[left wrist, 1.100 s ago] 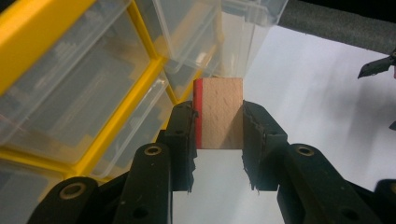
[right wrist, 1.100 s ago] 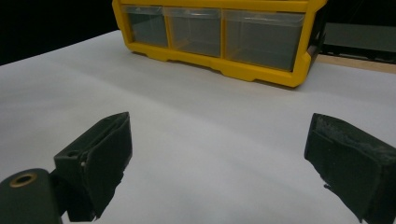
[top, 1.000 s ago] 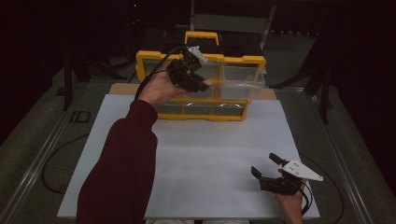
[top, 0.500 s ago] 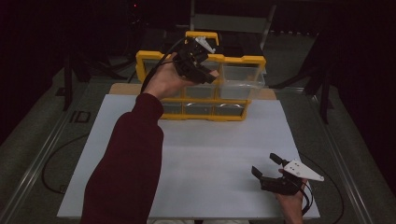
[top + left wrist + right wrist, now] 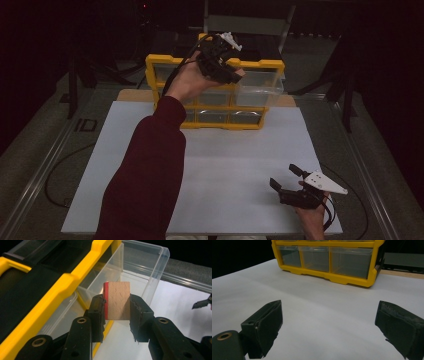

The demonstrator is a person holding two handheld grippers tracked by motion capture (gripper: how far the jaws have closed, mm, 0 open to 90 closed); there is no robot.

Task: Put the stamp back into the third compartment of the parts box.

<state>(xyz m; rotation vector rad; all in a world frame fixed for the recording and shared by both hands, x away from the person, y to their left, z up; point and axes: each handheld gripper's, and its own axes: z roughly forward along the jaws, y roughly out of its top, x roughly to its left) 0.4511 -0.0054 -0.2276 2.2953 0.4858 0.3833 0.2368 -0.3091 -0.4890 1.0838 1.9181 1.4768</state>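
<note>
Fingers of the left gripper are clamped on a small rectangular block of pale beech-like wood with one red-painted side face, one black rubber-lined pad on the red side and the other on the opposite bare side. Such a block should be light, stiff and unlikely to break; its smooth faces could slide, so a squeeze across the two flat sides, low on the block as now, looks sound. Its long axis stands upright between the jaws, pointing away from the gripper toward the clear plastic drawer, which is pulled out of the yellow-framed drawer cabinet at the far edge of the white tabletop. From the high view, the block hangs above that drawer rather than inside it. Near the person, the right gripper rests low over the tabletop, jaws spread wide with nothing between them.
</note>
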